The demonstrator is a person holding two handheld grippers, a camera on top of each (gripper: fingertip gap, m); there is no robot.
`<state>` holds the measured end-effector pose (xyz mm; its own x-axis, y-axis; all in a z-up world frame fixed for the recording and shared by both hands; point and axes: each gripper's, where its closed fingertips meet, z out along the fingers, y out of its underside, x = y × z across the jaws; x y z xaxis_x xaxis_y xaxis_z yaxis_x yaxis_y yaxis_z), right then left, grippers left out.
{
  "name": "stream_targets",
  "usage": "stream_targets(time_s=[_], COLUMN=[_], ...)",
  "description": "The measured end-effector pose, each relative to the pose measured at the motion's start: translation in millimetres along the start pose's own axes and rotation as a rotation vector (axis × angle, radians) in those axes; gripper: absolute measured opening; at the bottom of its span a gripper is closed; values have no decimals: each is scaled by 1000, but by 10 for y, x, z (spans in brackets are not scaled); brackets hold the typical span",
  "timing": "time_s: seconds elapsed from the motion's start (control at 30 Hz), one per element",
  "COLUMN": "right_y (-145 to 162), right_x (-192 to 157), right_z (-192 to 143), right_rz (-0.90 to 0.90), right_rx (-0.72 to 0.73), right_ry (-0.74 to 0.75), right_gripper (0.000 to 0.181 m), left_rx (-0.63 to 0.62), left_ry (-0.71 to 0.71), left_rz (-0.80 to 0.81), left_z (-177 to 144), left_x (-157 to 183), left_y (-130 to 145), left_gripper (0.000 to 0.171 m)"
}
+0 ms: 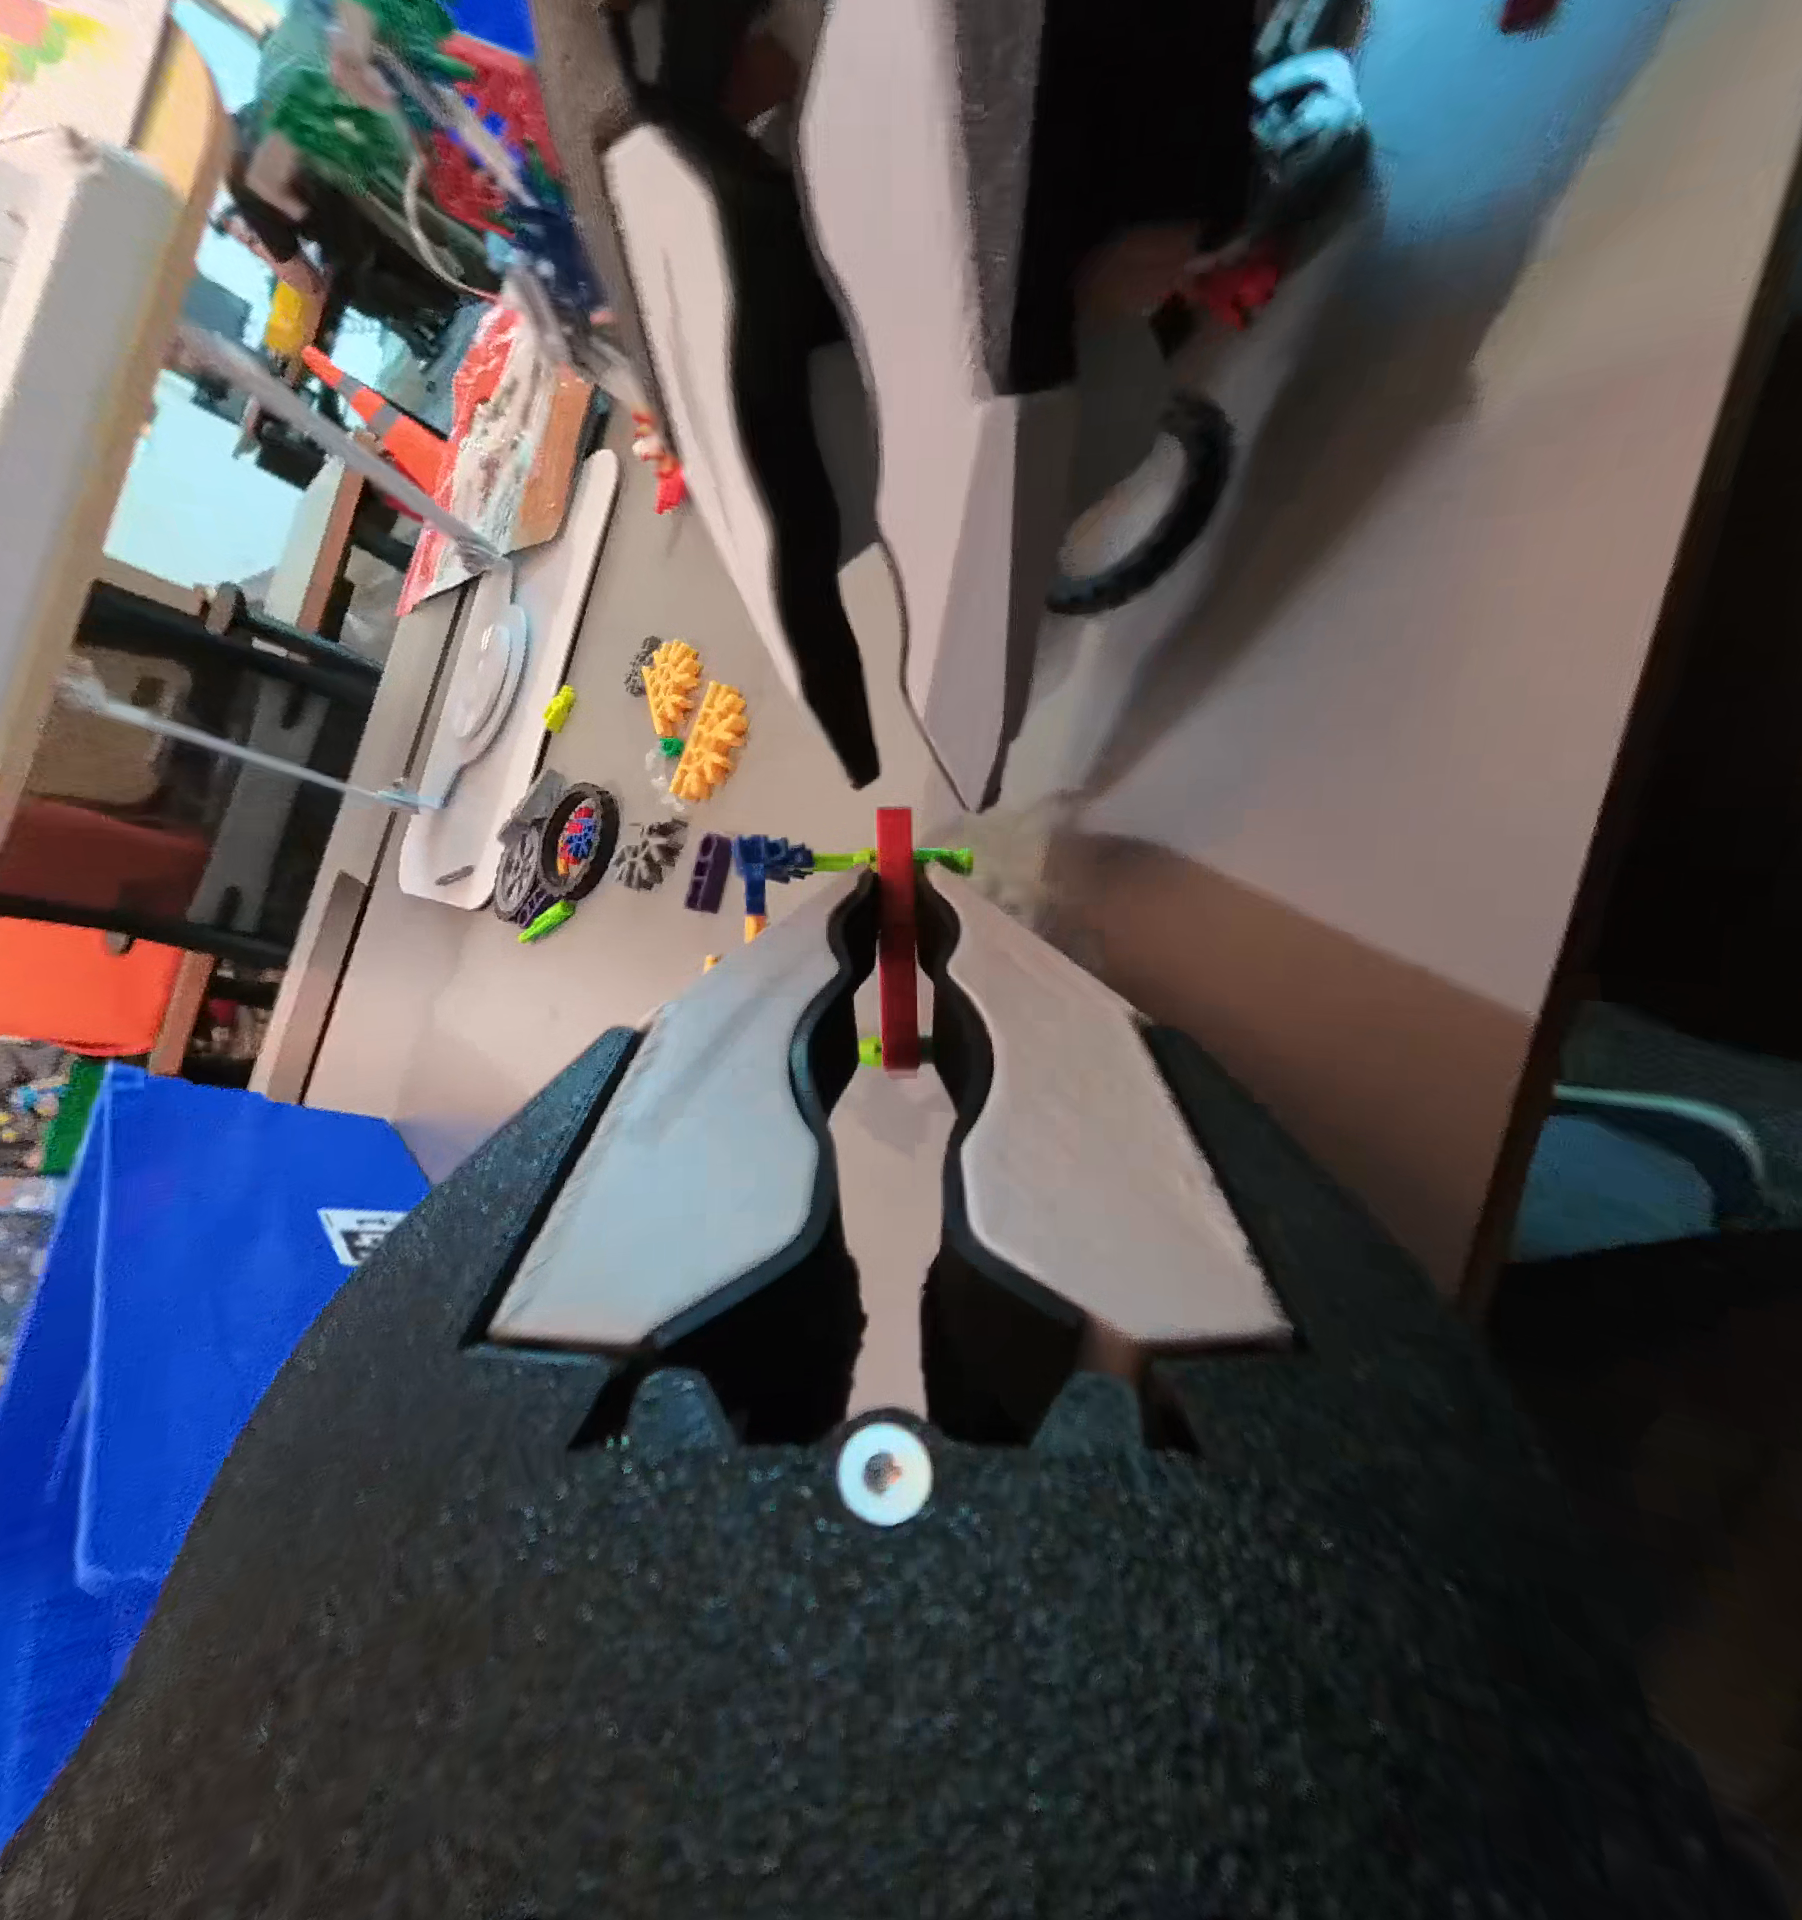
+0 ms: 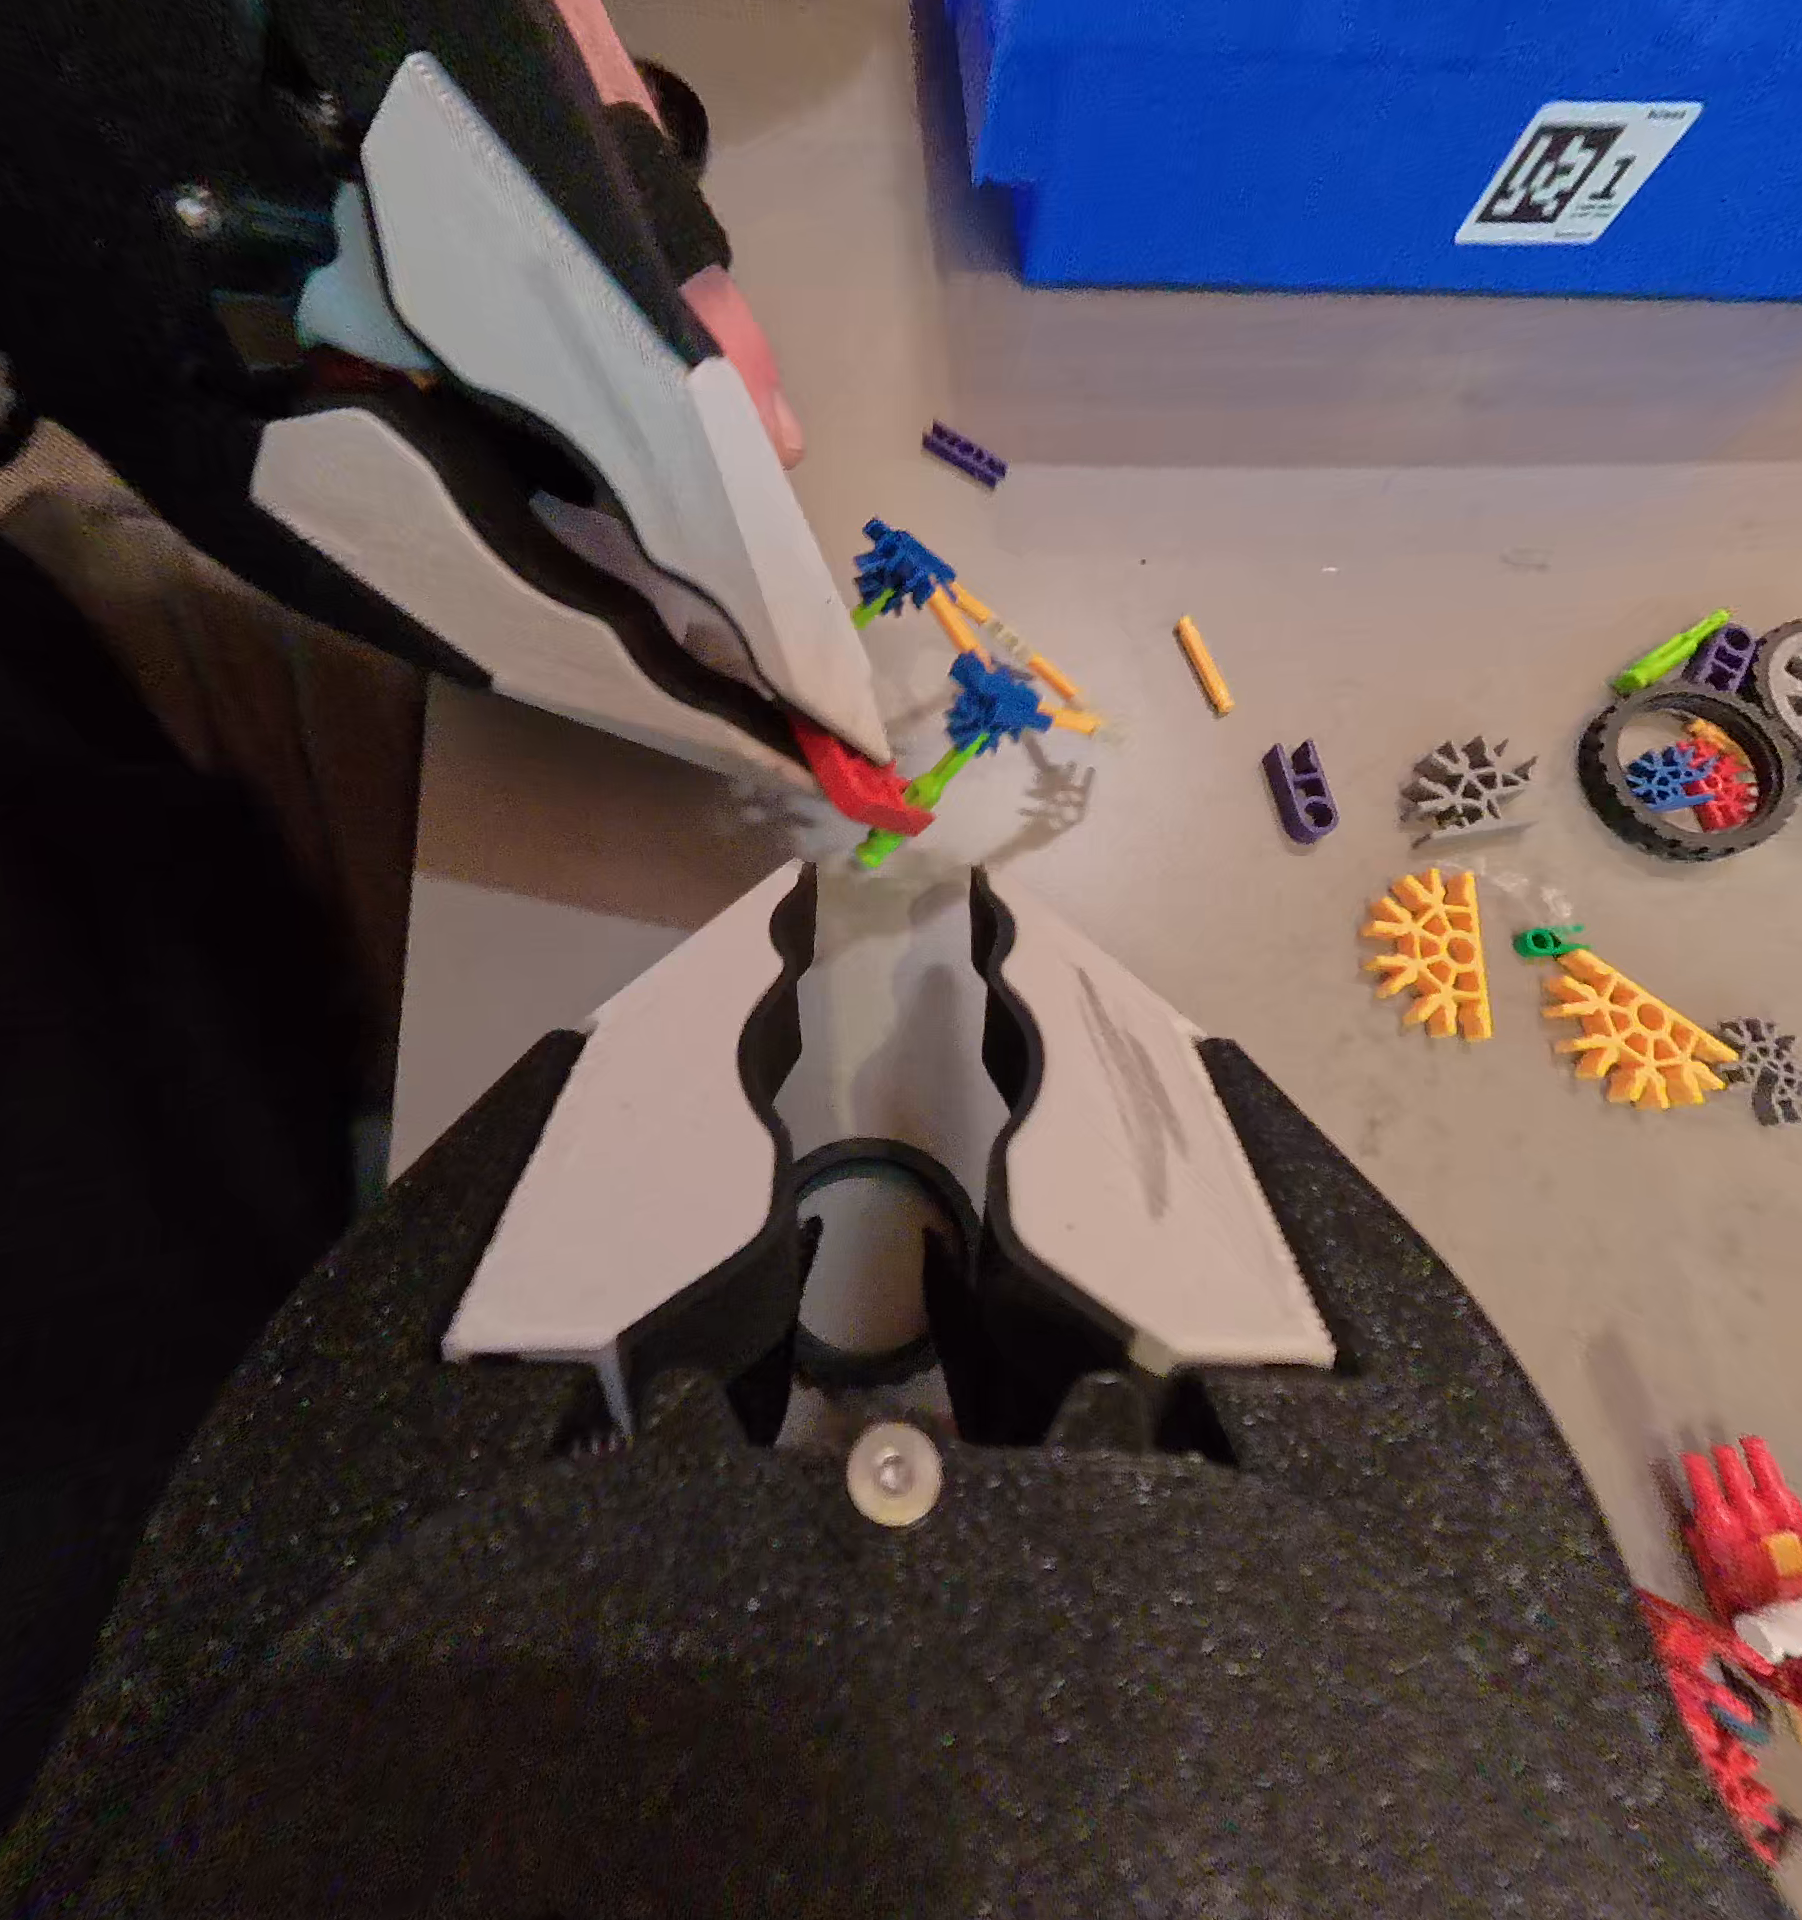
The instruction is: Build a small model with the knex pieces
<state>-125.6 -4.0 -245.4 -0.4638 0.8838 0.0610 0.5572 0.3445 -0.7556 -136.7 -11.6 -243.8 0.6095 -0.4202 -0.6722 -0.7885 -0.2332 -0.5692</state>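
While the left tongs [image 1: 892,883] are clenching the red piece [image 1: 895,935] of a light, snap-jointed toy frame [image 2: 964,665], the right tongs [image 2: 892,883] are hovering released beside it above the desk [image 2: 1292,520].

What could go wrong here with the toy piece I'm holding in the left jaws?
The left gripper pinches only the thin red plastic connector; the blue-and-orange rod assembly hangs off it and could twist loose. The open right gripper sits close and might knock the green rod.
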Motion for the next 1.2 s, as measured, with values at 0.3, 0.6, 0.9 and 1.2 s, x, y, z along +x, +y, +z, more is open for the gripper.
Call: stream_targets(time_s=[0.3,0.6,0.9,1.2], right_y=[-629,-978,-1060,-1015], right_x=[-60,-358,-470,-418], right_z=[-387,-470,-335,-373], right_rz=[189,383,413,395], right_rx=[419,658,664,653], right_ry=[-184,-342,-379,-375], right_gripper=[19,18,10,14], left_rx=[615,878,882,831], left_ry=[251,381,376,370], left_rz=[-1053,-1281,-1318,-1286], left_z=[-570,-911,-953,-981], left_x=[-665,-551,-443,-386], left_y=[-492,-541,-438,-343], left_gripper=[4,3,3,3])
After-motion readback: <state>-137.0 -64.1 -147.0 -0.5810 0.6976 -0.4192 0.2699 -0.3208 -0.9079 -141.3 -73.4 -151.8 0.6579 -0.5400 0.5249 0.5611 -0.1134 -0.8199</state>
